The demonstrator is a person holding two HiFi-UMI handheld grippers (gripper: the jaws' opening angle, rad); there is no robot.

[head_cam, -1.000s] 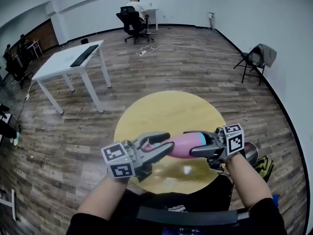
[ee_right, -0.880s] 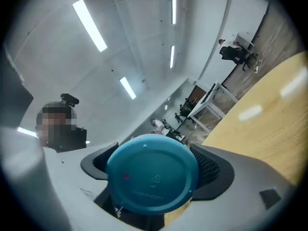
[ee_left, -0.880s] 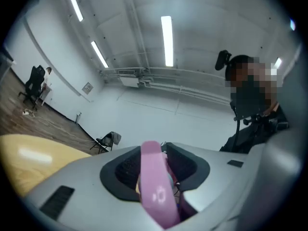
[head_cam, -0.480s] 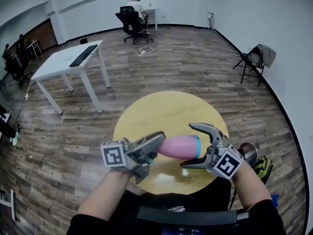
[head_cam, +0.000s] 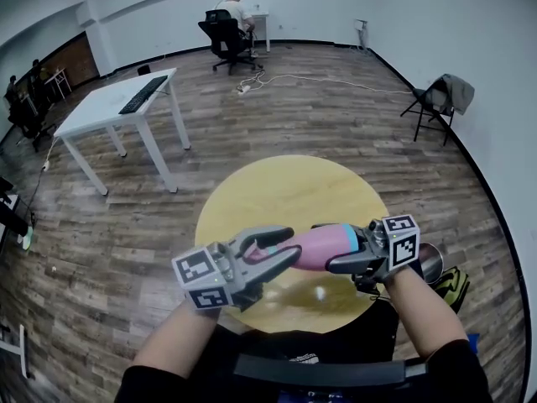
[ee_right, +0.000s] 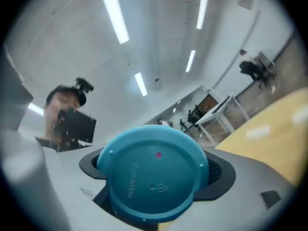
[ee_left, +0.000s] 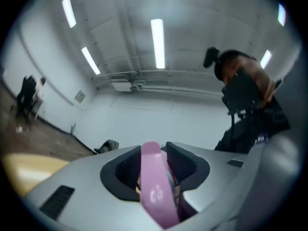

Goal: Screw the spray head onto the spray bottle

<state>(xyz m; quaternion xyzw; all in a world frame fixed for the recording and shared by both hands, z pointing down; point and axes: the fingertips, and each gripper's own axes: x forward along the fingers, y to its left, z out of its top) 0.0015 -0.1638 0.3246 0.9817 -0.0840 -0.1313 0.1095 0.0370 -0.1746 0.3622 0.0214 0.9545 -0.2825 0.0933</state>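
Observation:
A pink spray bottle [head_cam: 317, 248] with a teal base lies level in the air over the round yellow table [head_cam: 285, 187]. My left gripper [head_cam: 281, 246] is shut on the spray head [head_cam: 267, 243] at the bottle's left end. In the left gripper view the pink trigger [ee_left: 154, 186] stands between the dark pads [ee_left: 185, 165]. My right gripper [head_cam: 340, 250] has just been closing and now clamps the bottle's base end. The round teal bottom [ee_right: 151, 177] fills the gap between its pads in the right gripper view. The joint between head and neck is hidden by the left jaws.
A white desk [head_cam: 117, 99] with a keyboard stands at the far left. A person sits on an office chair [head_cam: 228, 23] at the back. A folding chair [head_cam: 440, 99] with cloth is at the right wall. A cable [head_cam: 277, 81] lies on the wood floor.
Half a second ago the right gripper stood wide open and rolled round the bottle's base; now it has rolled back and closed on it. The left gripper keeps its hold.

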